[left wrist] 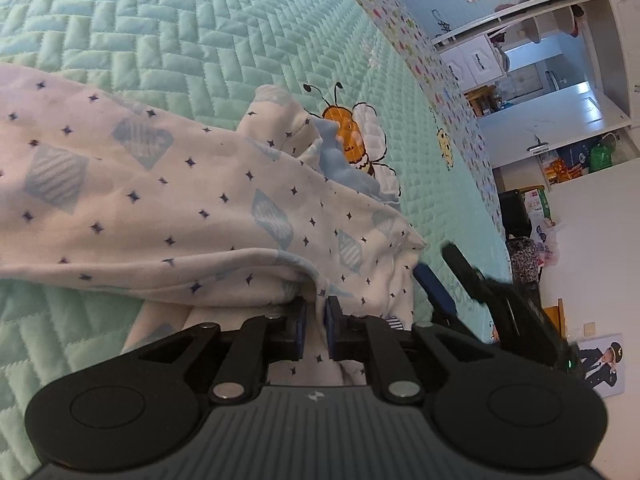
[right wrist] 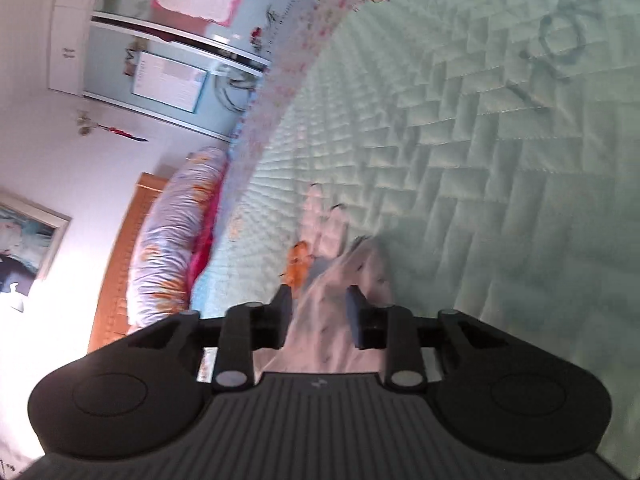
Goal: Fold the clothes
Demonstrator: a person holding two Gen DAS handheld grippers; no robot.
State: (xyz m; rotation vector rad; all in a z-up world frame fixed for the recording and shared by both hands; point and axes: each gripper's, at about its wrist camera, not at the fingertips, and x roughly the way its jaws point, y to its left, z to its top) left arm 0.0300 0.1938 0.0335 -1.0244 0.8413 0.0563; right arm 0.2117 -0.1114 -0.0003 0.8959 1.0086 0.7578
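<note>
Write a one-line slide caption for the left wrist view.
Left gripper pinches a fold of the white star-print garment over a mint quilted bedspread with a bee motif.

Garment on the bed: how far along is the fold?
Early. Done: both claws have taken hold. The left claw is shut on the garment; the right claw has cloth between its jaws, which stand wider. In hand: the lifted edge. Left: it lies rumpled on the quilt, no neat fold visible.

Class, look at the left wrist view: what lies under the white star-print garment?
The mint quilted bedspread lies under the garment; its bee picture shows only partly. A blue layer peeks out.
</note>
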